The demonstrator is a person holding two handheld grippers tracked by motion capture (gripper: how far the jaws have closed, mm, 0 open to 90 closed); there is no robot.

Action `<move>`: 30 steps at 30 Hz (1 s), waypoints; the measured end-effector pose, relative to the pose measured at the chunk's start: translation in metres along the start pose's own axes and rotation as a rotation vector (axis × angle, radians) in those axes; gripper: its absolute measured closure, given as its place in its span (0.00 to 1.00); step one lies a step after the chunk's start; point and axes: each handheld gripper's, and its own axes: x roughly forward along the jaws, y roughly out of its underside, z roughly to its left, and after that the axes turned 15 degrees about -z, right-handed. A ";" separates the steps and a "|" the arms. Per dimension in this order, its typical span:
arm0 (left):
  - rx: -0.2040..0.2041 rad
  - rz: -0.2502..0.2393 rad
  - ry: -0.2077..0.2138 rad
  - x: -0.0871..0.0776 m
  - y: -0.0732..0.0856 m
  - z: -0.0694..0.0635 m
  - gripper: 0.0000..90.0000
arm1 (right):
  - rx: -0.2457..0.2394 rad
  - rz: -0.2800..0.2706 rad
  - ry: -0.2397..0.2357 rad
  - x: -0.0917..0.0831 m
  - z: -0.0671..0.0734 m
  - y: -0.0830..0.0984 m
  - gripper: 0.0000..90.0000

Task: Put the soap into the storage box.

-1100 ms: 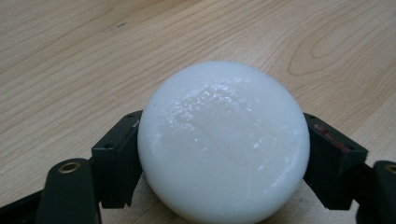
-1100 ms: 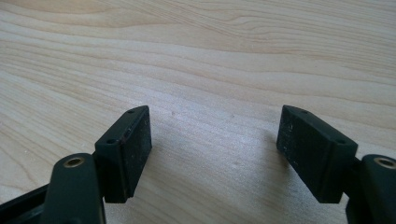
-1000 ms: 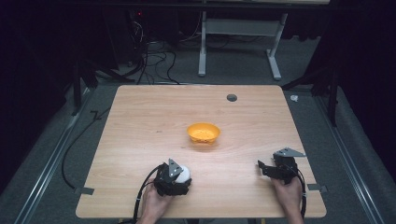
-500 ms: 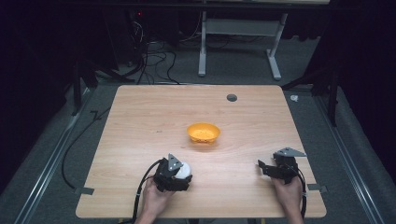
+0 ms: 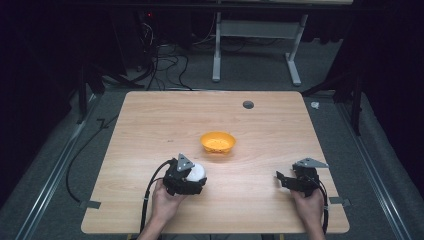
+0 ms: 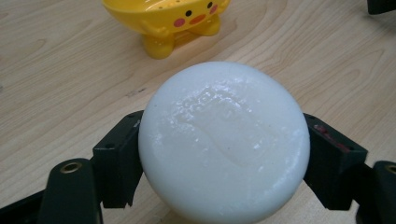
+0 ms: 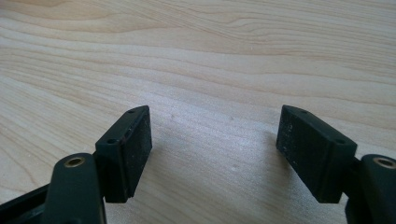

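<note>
A round white soap bar (image 6: 224, 140) sits between the jaws of my left gripper (image 6: 223, 154), both pads pressed on its sides, and it hangs a little above the wood. From above, the soap bar (image 5: 196, 171) shows white at the left gripper (image 5: 192, 176), near the table's front left. Just beyond it stands a yellow duck-faced soap dish (image 5: 218, 142), whose feet and face show in the left gripper view as the dish (image 6: 163, 21). My right gripper (image 5: 281, 179) rests at the front right, and its jaws (image 7: 215, 154) stand open over bare wood.
The wooden table (image 5: 150, 120) has a small round grey cap (image 5: 248, 104) near its far edge. Cables and a white desk frame (image 5: 255, 45) lie on the dark floor behind. Tape marks the table's front corners.
My left gripper has risen slightly with the soap bar in it and edged toward the dish. The right gripper has stayed where it was.
</note>
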 end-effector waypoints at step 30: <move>-0.033 -0.045 0.032 0.018 -0.055 0.010 0.27 | -0.009 0.002 -0.010 0.000 0.001 0.000 0.30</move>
